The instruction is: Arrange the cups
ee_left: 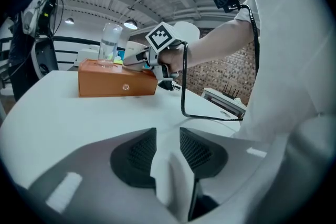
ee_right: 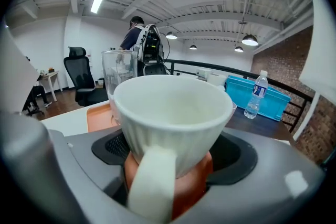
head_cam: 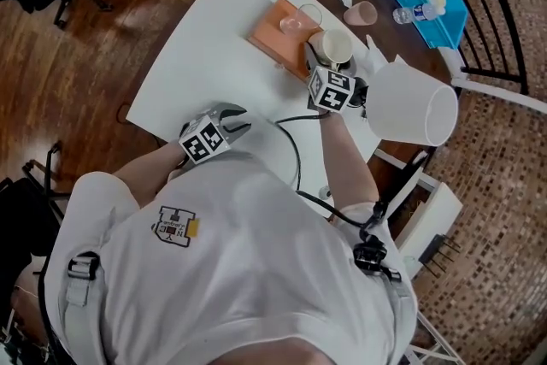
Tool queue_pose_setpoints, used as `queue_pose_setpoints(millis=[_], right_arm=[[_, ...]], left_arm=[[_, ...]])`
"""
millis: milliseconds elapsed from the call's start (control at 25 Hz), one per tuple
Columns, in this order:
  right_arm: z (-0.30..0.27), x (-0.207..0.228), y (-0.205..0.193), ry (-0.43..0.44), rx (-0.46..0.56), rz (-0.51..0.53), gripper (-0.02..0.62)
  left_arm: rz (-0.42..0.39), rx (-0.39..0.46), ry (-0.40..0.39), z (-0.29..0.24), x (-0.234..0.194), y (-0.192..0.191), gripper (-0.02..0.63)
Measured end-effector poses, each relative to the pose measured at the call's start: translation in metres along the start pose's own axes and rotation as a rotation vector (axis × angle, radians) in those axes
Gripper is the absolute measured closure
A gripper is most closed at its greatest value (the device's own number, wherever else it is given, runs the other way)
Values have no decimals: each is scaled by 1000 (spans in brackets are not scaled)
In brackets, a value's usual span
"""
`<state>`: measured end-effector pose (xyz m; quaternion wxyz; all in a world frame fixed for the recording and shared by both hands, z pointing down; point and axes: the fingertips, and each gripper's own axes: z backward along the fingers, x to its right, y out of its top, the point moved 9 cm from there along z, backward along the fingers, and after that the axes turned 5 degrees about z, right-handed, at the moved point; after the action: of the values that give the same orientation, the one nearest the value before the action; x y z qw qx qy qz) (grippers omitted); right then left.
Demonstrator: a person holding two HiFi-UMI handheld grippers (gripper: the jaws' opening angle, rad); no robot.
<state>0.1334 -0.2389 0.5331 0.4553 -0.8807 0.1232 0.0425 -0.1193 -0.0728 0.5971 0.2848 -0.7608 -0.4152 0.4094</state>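
Observation:
My right gripper [head_cam: 329, 60] is shut on a white ribbed mug [head_cam: 335, 47] at the near right corner of an orange box [head_cam: 275, 37]. In the right gripper view the mug [ee_right: 173, 118] fills the space between the jaws, its handle towards the camera and its lower part orange-brown. A clear glass [head_cam: 308, 15] stands upright on the box, just behind the mug [ee_right: 116, 73]. A pink cup [head_cam: 361, 14] sits on the dark table beyond. My left gripper [head_cam: 235, 117] rests low over the white table near the person's body, jaws slightly apart [ee_left: 168, 149], holding nothing I can make out.
A blue tray [head_cam: 440, 34] and a water bottle [head_cam: 410, 14] lie at the back right on the dark table. A big white shade [head_cam: 410, 103] leans just right of my right arm. A black cable [head_cam: 295, 154] trails across the white table [head_cam: 197, 55].

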Motion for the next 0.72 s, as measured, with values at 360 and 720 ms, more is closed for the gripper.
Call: queue_pose_setpoints(millis=[360, 720], right_arm=[[-1, 0, -3, 4, 8, -8, 146], [16, 0, 4, 33, 71, -29, 112]], left_arm=[[-1, -8, 12, 2, 0, -4, 474], [-70, -28, 22, 3, 2, -10, 474]])
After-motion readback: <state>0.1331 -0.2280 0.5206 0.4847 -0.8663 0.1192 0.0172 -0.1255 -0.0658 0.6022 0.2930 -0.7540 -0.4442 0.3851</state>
